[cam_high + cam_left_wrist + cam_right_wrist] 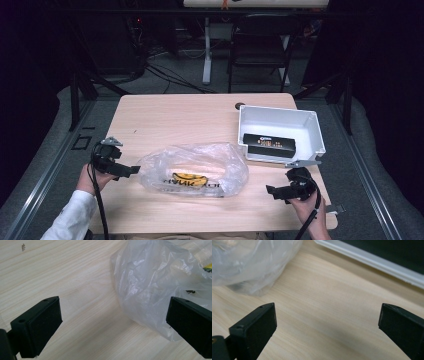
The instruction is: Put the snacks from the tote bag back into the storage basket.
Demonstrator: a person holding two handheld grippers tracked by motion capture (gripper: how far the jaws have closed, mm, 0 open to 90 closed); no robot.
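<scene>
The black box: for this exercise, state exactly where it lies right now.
In the high view the black box lies inside the white tray at the table's far right, beyond the right gripper and right of the clear plastic bag.

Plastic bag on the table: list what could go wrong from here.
1. The plastic bag is thin and crumpled; the open left gripper has one jaw at its edge, so a pinch may catch only loose film and slip.
2. The yellow item inside lies loose and could slide out if the bag is lifted unevenly.
3. The open right gripper sits close to the white bin; a wide swing could knock it.
</scene>
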